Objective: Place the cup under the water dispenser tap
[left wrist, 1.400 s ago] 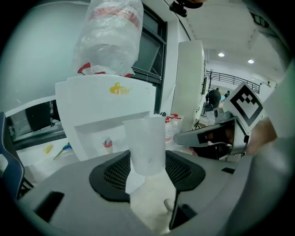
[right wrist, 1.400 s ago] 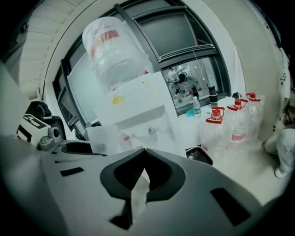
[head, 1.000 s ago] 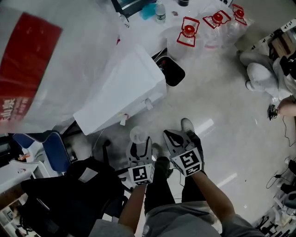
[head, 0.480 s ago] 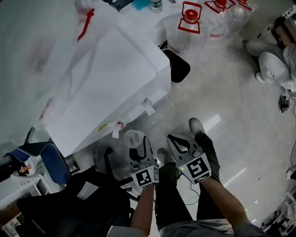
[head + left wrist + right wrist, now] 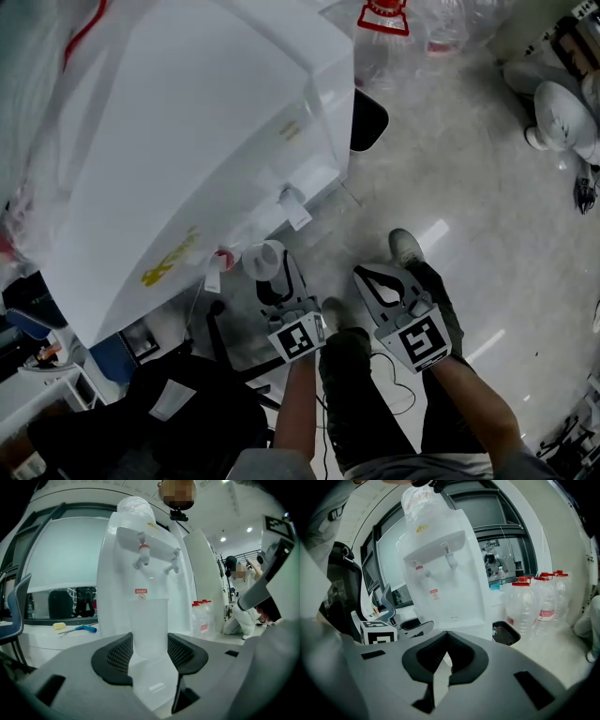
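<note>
Left gripper (image 5: 274, 274) in our hand clamps the clear cup (image 5: 149, 620) upright between its pads. We see the water dispenser (image 5: 122, 578) at twelve o'clock beyond the cup, its red-collared tap (image 5: 144, 552) higher than the rim and apart from it. Our right gripper (image 5: 446, 654), at three o'clock of the left, has jaws together on nothing.

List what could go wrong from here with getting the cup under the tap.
1. The translucent plastic cup looks thin-walled; the left gripper clamping it might crush it or let it slip.
2. The white water dispenser has several taps close together, including a red-capped tap; the cup may end up under the wrong one or knock its rim against one.
</note>
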A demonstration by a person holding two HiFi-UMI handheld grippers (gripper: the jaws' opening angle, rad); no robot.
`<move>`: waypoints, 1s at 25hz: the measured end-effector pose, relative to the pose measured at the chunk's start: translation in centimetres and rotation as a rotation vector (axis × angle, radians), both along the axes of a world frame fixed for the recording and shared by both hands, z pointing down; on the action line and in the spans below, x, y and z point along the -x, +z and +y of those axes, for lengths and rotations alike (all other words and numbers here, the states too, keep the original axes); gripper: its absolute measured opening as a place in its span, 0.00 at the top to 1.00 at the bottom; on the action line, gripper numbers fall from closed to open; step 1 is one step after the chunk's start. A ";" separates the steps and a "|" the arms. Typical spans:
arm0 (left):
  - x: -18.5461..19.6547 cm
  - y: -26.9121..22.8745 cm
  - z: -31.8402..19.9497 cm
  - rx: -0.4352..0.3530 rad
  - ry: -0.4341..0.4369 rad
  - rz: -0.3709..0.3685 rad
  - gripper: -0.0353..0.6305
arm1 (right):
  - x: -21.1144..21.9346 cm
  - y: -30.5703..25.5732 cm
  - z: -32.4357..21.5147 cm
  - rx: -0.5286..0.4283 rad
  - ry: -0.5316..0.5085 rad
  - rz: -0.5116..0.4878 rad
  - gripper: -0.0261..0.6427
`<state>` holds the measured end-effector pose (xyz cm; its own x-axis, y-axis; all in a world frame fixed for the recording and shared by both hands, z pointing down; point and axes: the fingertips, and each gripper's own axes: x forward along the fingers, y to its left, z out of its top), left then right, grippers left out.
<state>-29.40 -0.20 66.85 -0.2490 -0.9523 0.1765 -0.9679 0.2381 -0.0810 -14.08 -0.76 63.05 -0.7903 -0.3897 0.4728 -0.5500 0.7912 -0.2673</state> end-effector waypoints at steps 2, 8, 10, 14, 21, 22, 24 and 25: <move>0.4 0.8 -0.3 -0.005 -0.015 -0.015 0.60 | -0.4 0.5 0.0 -0.002 -0.004 0.011 0.94; 1.5 2.9 -1.1 -0.024 -0.038 -0.074 0.60 | -1.2 1.9 0.0 -0.019 -0.037 0.036 0.94; 1.9 3.4 -1.3 -0.026 -0.051 -0.083 0.60 | -1.5 2.3 -0.2 -0.016 -0.035 0.037 0.94; 2.7 4.3 -1.5 -0.033 -0.082 -0.077 0.60 | -2.2 3.0 -0.6 -0.013 -0.040 0.047 0.94; 2.9 5.2 -2.4 -0.039 -0.102 -0.067 0.60 | -2.6 3.4 -0.7 -0.006 -0.048 0.053 0.94; 2.9 5.3 -2.5 -0.040 -0.108 -0.060 0.60 | -2.7 3.4 -0.8 -0.007 -0.049 0.053 0.94; 3.0 5.4 -2.6 -0.043 -0.121 -0.047 0.60 | -2.9 3.5 -0.9 -0.007 -0.050 0.056 0.94; 3.0 5.4 -2.6 -0.044 -0.126 -0.044 0.60 | -3.0 3.5 -1.0 -0.006 -0.049 0.057 0.94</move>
